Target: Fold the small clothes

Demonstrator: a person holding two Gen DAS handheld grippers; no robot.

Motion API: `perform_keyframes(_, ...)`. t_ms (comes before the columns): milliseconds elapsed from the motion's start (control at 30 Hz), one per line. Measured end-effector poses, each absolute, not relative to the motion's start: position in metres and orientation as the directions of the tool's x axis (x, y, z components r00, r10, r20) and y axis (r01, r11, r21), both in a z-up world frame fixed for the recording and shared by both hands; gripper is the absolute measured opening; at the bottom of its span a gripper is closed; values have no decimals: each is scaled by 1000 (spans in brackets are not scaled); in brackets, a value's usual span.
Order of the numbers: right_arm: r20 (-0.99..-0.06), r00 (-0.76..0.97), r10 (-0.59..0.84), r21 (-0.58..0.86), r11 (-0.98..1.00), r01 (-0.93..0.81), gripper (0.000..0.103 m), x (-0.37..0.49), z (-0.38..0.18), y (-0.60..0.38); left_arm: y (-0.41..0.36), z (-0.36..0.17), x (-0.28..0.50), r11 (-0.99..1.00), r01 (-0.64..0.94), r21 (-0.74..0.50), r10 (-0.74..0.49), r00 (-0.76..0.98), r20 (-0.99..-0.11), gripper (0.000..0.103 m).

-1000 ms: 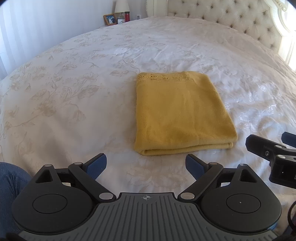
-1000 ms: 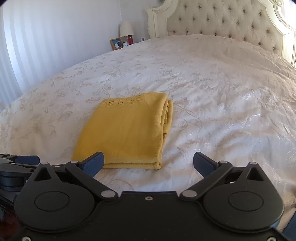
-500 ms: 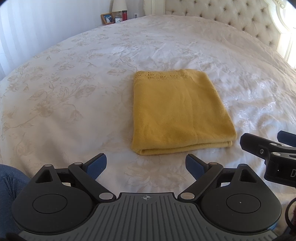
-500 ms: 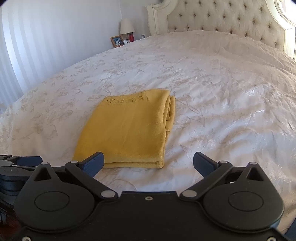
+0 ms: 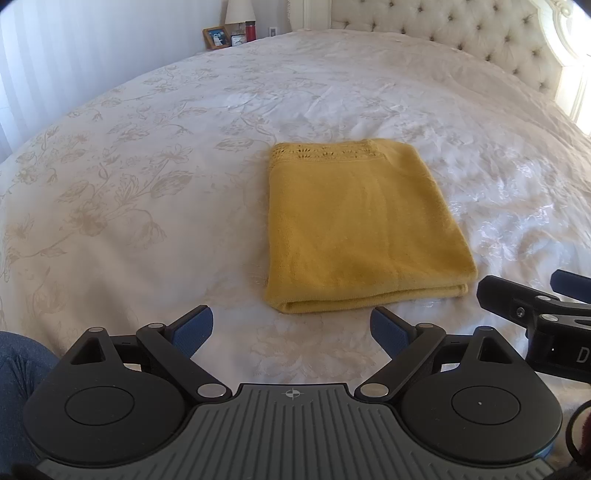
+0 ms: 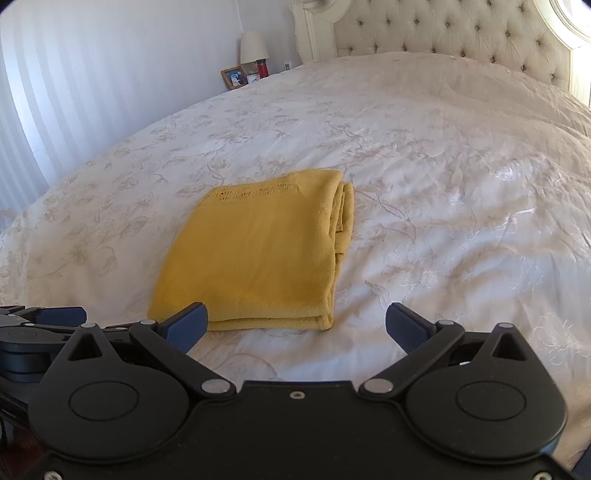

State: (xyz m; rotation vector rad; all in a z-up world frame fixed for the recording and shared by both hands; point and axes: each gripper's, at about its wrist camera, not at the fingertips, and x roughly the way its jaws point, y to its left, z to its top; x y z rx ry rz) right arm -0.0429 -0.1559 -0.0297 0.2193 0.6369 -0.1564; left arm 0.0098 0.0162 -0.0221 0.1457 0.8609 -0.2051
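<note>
So the yellow garment [image 5: 360,229] is folded into a neat rectangle, lying flat on my bed [image 5: 155,155]. My left hand-held gripper [image 5: 291,326] and right hand-held gripper [image 6: 297,326] both hover just short of its near edge, jaws spread wide, holding nothing.

I see bright daylight entering right of the headboard [image 5: 461,33], glaring on the bedspread [image 6: 498,206] below it; fisheye bending curves both views' edges, focus stays sharp.
</note>
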Motion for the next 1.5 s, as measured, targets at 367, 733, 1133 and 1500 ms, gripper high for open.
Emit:
perform_keyframes(367, -607, 791, -77, 164, 961, 220, 102, -42, -31, -156, 16, -22, 11, 971, 236, 50, -113, 630, -768, 93)
perform_keyframes(733, -609, 791, -69, 173, 961, 217, 102, -41, -32, -155, 15, -22, 12, 971, 235, 54, -110, 632, -767, 93)
perform_keyframes(1133, -609, 790, -66, 177, 960, 217, 102, -40, -32, -154, 15, -22, 12, 970, 236, 54, -111, 631, -768, 93)
perform_keyframes(1500, -614, 787, -60, 184, 959, 216, 102, -40, -35, -153, 15, -24, 12, 970, 235, 59, -107, 634, -766, 93)
